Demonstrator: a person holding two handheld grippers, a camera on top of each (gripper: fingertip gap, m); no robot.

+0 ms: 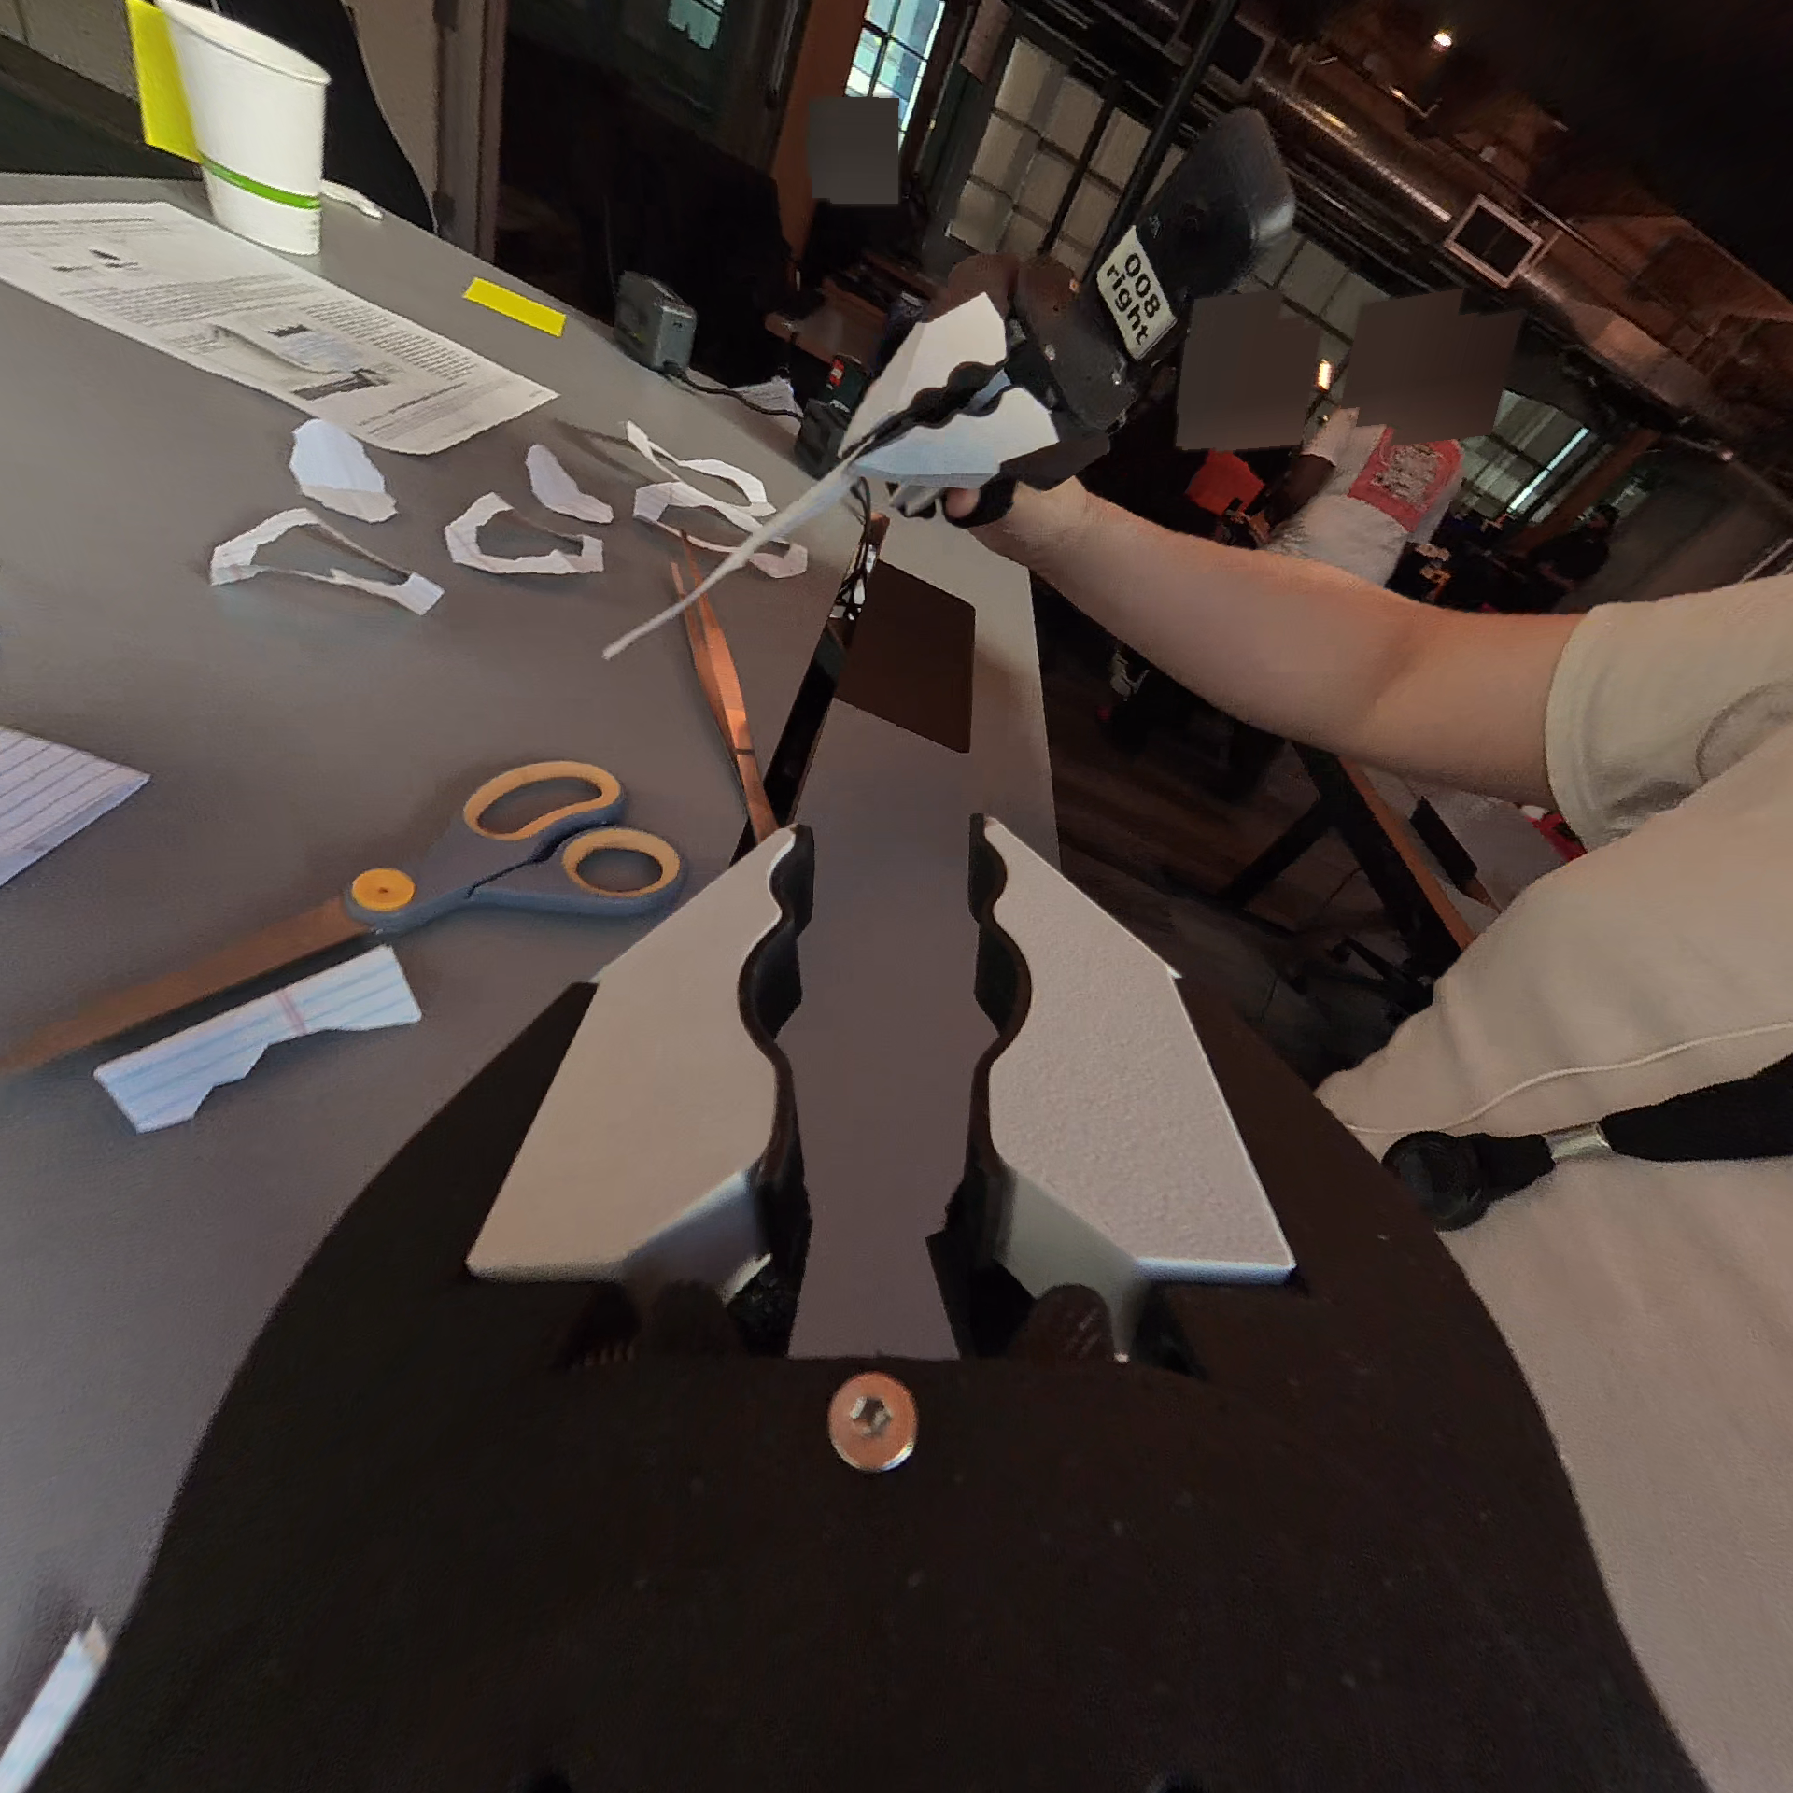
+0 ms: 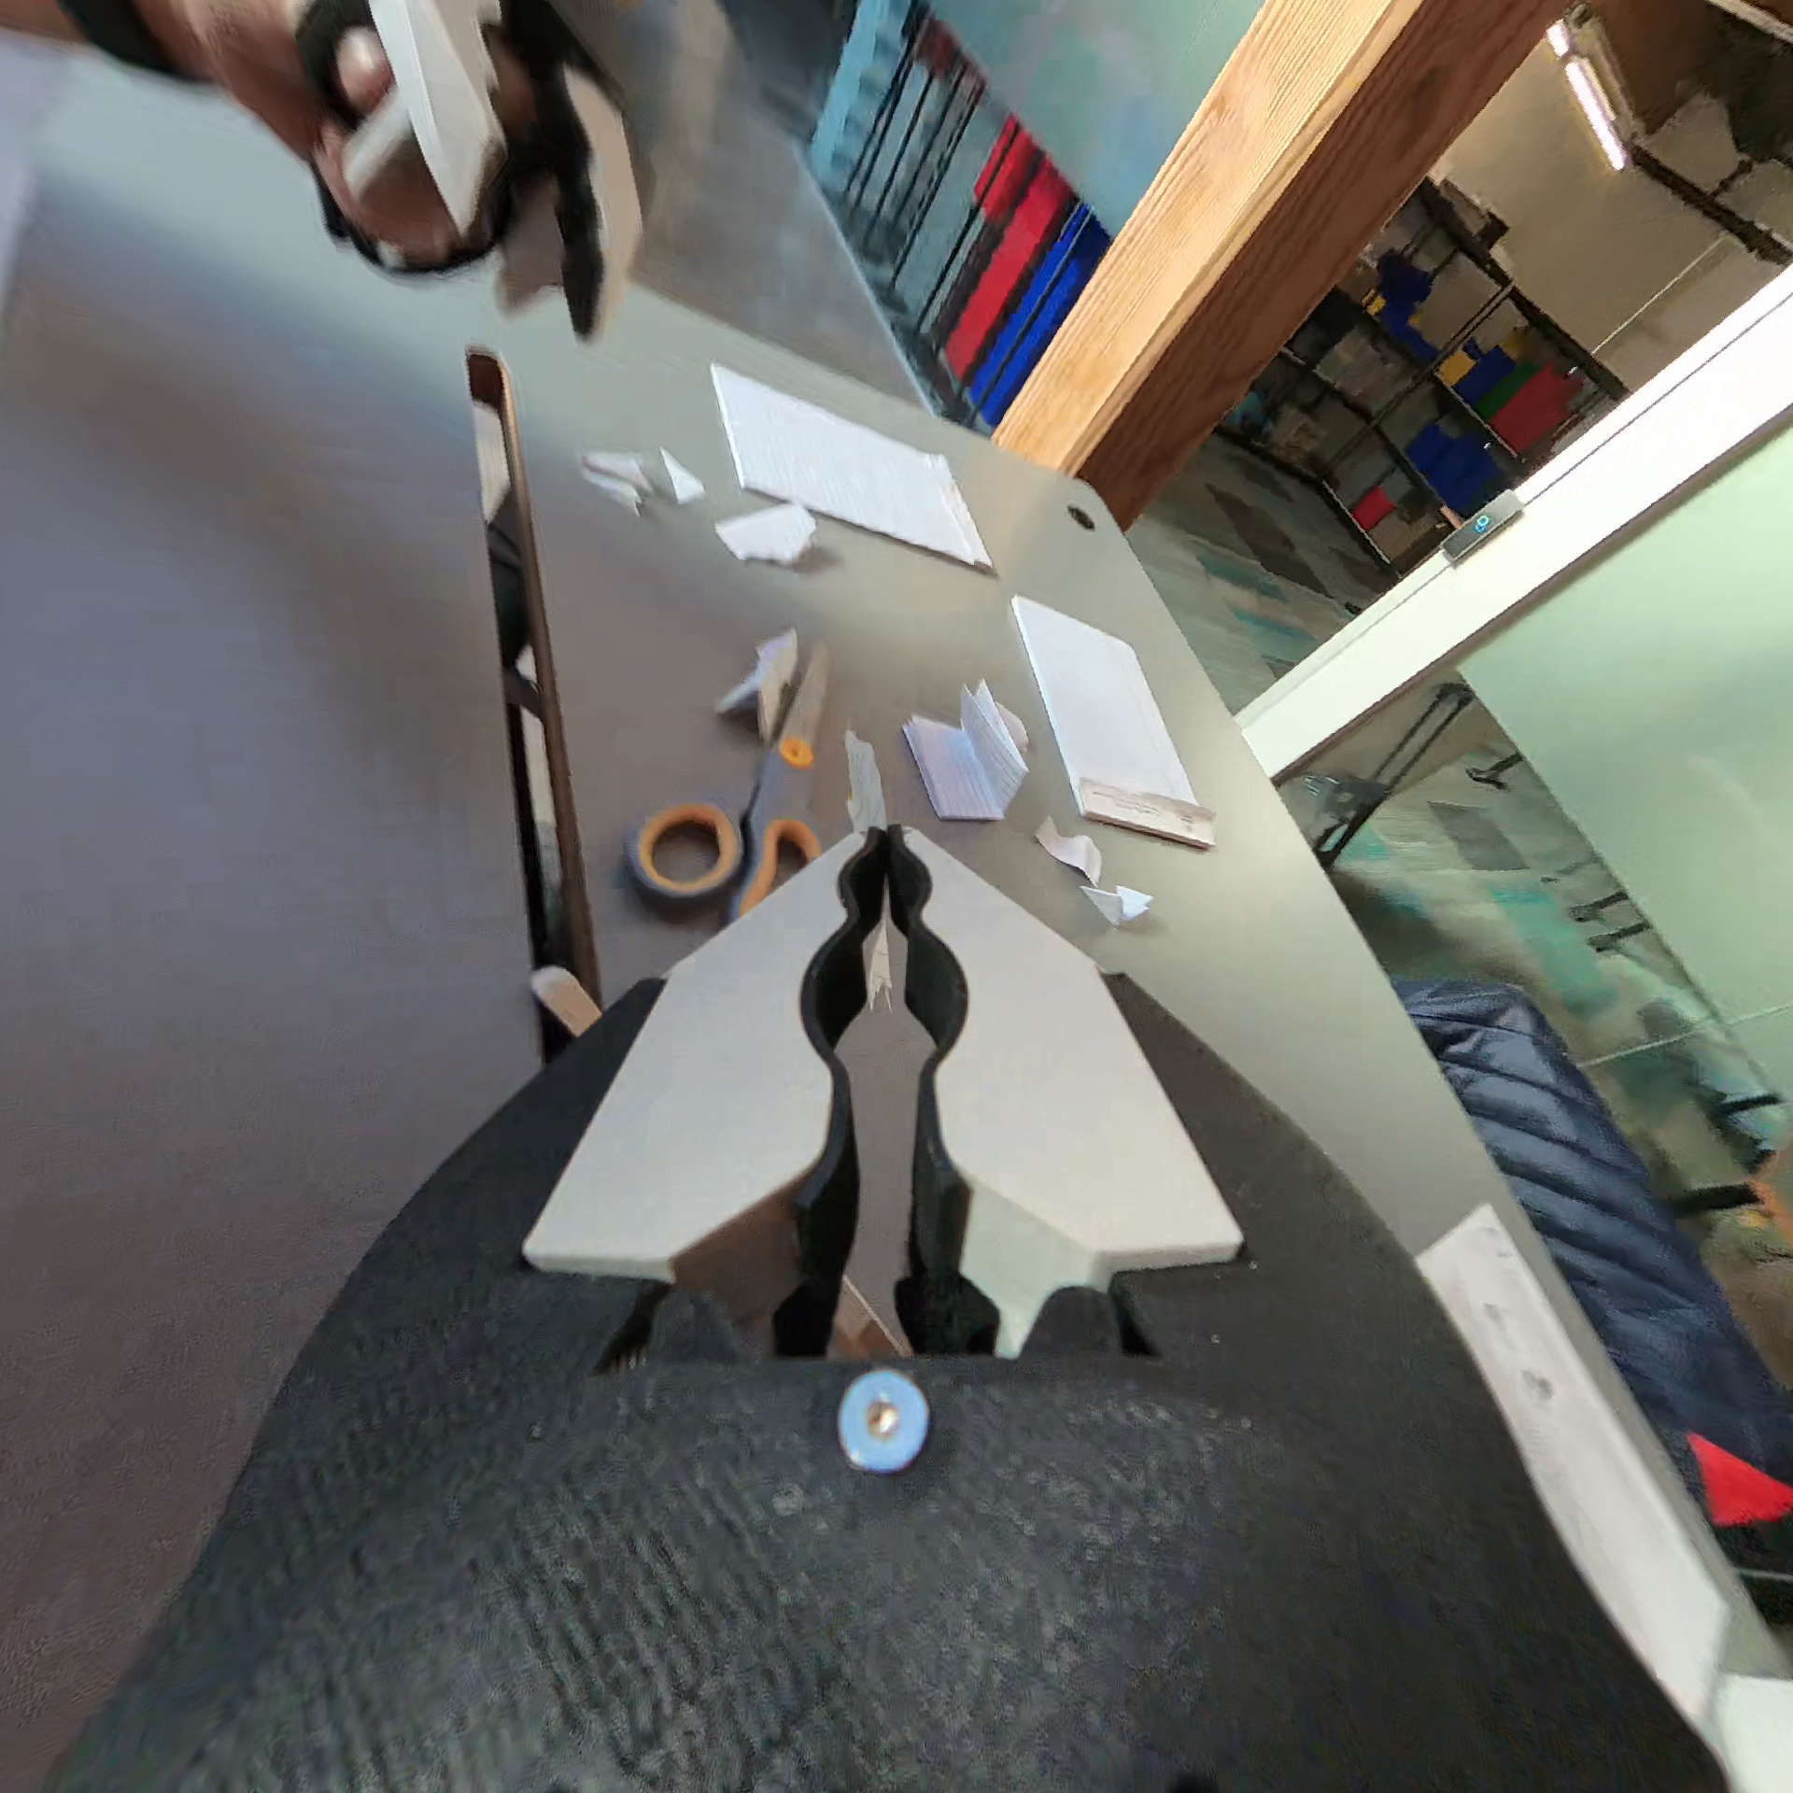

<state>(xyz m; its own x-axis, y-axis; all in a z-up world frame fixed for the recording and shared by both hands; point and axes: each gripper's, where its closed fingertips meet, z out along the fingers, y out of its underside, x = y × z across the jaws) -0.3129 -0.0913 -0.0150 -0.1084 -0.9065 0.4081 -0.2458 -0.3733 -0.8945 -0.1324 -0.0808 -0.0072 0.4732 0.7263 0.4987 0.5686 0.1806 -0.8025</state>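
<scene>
White paper strip [image 2: 866, 791] sits pinched in your right gripper [image 2: 888, 836], raised above the grey table [image 2: 1213, 970]; your left gripper [image 1: 885, 836] gapes empty near the scissors [image 1: 529, 859].

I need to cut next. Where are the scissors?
The scissors lie flat on the grey table, left of the left gripper, beside a lined paper scrap.

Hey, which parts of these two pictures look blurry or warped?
Left wrist view: sharp overall, wide-angle bending of the table, scissors blade slightly smeared. Right wrist view: the left gripper at top is motion-blurred, the background shelves soft, the right gripper sharp.
</scene>
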